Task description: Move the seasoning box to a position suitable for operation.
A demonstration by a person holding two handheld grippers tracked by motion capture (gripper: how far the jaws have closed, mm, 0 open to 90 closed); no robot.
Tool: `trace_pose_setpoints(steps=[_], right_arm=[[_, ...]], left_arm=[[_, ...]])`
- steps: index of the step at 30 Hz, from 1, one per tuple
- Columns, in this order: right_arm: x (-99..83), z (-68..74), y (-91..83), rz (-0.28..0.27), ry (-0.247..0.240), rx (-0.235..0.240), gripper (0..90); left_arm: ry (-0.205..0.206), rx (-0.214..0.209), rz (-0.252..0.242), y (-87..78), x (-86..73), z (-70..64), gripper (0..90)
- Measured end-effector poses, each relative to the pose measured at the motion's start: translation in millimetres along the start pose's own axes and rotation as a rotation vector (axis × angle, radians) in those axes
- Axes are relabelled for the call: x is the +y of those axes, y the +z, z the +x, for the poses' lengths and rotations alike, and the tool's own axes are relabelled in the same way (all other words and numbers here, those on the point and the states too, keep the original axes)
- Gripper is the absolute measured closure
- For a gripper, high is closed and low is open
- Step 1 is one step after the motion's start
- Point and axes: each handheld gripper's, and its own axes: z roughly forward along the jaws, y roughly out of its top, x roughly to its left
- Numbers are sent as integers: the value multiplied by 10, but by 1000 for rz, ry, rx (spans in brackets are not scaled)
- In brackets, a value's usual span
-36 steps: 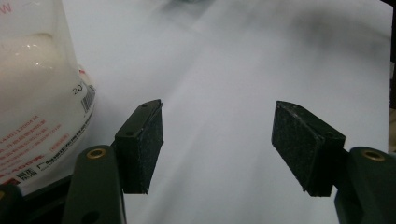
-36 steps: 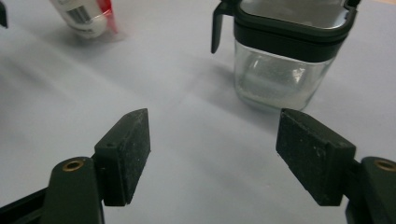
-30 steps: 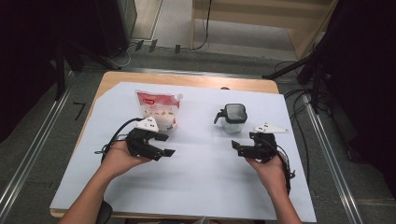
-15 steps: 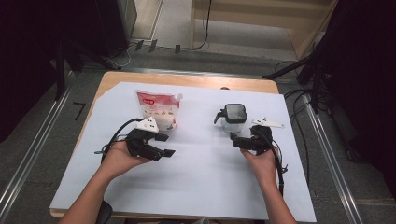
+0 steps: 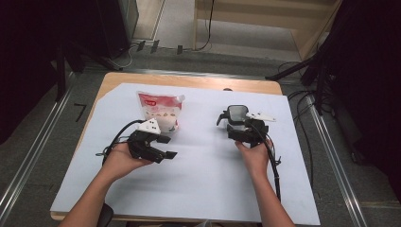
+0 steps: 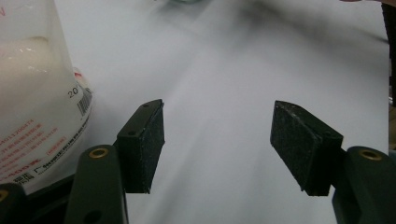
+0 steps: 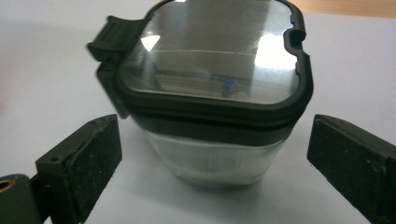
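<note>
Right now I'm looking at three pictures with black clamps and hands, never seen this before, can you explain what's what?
A person sits at a table covered in white and holds a two-jaw tool in each hand. The top picture looks down from above; the other two come from cameras riding on each tool. The left hand-held gripper is open beside a red and white pouch and holds nothing. The right hand-held gripper is open, one jaw on each side of a clear container with a black lid, not yet closed on it.

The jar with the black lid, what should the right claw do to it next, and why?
Probably close on the jar. The right gripper is open, with a pad on each side of the jar's clear body and gaps showing, so nothing holds it yet. The left gripper waits open beside the pouch.
</note>
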Motion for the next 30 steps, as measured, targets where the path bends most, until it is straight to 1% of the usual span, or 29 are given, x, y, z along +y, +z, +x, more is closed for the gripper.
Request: trace_pose_setpoints(steps=[1, 2, 3, 5, 7, 8, 9, 10, 11, 12, 14, 16, 17, 18, 21, 22, 24, 25, 30], right_arm=[[9, 6, 20, 2, 8, -12, 33], [11, 8, 37, -4, 2, -9, 35], [14, 13, 48, -8, 4, -18, 43], [17, 8, 91, -16, 12, -13, 50], [24, 3, 146, -2, 25, -32, 48], [26, -4, 167, -4, 30, -21, 51], [30, -3, 184, -5, 37, -22, 53], [34, 9, 204, -5, 31, -26, 62], [36, 24, 230, -7, 13, -35, 63], [39, 42, 243, -6, 17, -43, 71], [46, 53, 272, -16, 23, -38, 86], [51, 68, 308, -16, 15, -55, 88], [50, 69, 322, -21, 24, -54, 100], [50, 58, 333, -29, 17, -60, 105], [44, 50, 359, -44, 18, -51, 103], [41, 58, 366, -47, 12, -61, 105], [41, 62, 374, -49, 16, -63, 106], [42, 56, 377, -55, 4, -64, 110], [40, 65, 351, -71, -16, -88, 142]], left_arm=[[4, 3, 7, -1, 1, 3, 363], [5, 7, 10, 0, 2, 3, 363], [3, -2, 0, 9, -2, 6, 363], [1, -4, 4, 13, -1, 9, 364], [0, -5, 7, 15, 1, 9, 364], [3, -3, 5, 16, 1, 7, 364], [5, -3, 3, 15, 3, 5, 364], [6, -11, -1, 15, 4, 9, 365], [5, -11, -2, 17, 5, 9, 365], [4, -12, -2, 19, 6, 10, 365], [7, -14, 1, 21, 8, 10, 365], [7, -16, -1, 22, 8, 9, 364], [5, -19, -1, 21, 7, 9, 365], [5, -17, -4, 21, 6, 9, 365], [3, -23, -5, 26, 8, 11, 365], [2, -27, -4, 29, 10, 9, 364], [4, -23, 3, 31, 17, 7, 364], [3, -23, 1, 37, 18, 4, 364], [3, -24, 4, 33, 18, 7, 364]])
